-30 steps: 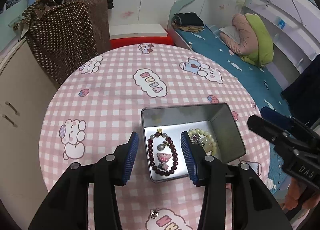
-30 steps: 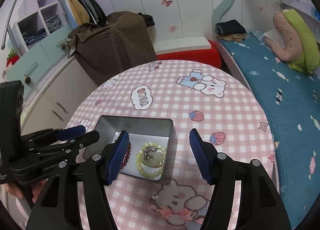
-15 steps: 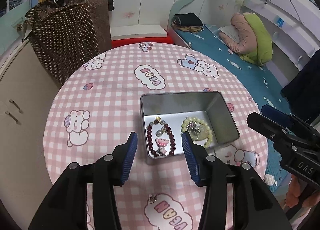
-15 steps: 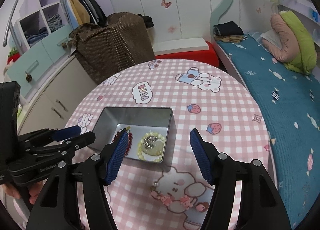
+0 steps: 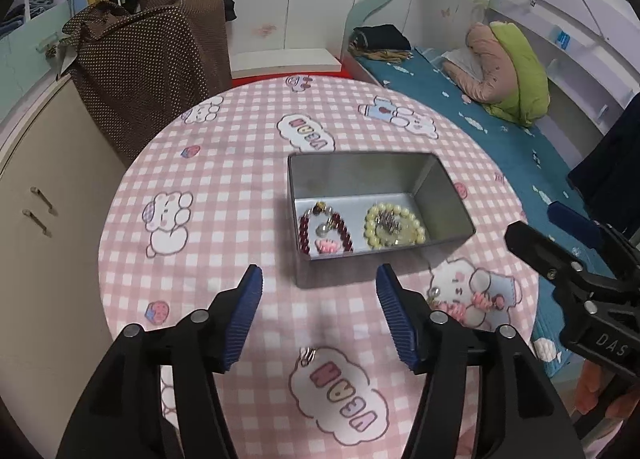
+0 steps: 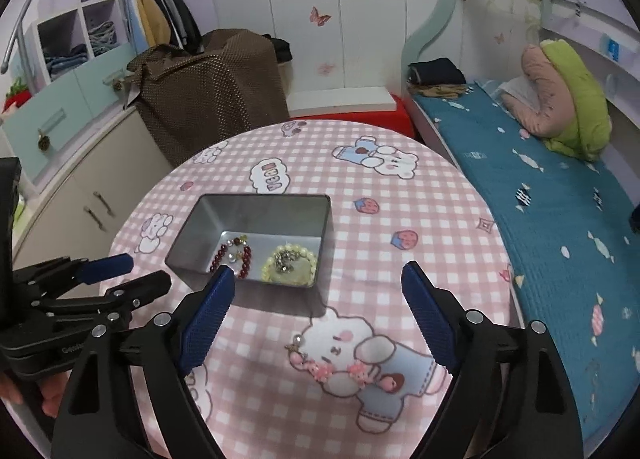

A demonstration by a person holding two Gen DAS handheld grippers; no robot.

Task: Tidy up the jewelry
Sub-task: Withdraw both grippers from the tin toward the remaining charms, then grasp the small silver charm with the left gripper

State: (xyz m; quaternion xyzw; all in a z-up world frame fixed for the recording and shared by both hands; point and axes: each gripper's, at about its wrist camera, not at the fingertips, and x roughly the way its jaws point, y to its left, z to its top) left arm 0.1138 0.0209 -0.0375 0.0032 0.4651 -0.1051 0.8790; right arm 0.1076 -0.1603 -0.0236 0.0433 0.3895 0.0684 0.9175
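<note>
A grey metal tin [image 5: 444, 187] [image 6: 192, 227] sits on the round pink checked table. Inside lie a dark red bead bracelet [image 5: 308, 231] [image 6: 240, 259] with a pink charm and a pale yellow bead bracelet [image 5: 394, 225] [image 6: 290, 265]. A pink charm bracelet [image 6: 332, 365] [image 5: 472, 301] lies on the cloth in front of the tin. A small silver piece [image 5: 306, 355] lies nearer me. My left gripper [image 5: 318, 295] is open and empty, short of the tin. My right gripper [image 6: 318, 299] is open and empty above the pink bracelet.
A brown dotted bag [image 6: 208, 91] stands behind the table on the left. A bed with a teal cover [image 6: 540, 195] runs along the right. A cupboard [image 5: 44, 199] is at the left. The table's edge curves close on both sides.
Both grippers have pulled back and up from the tin, so it looks farther away. The pink charm bracelet and the silver piece have come into view. The jaws stayed open.
</note>
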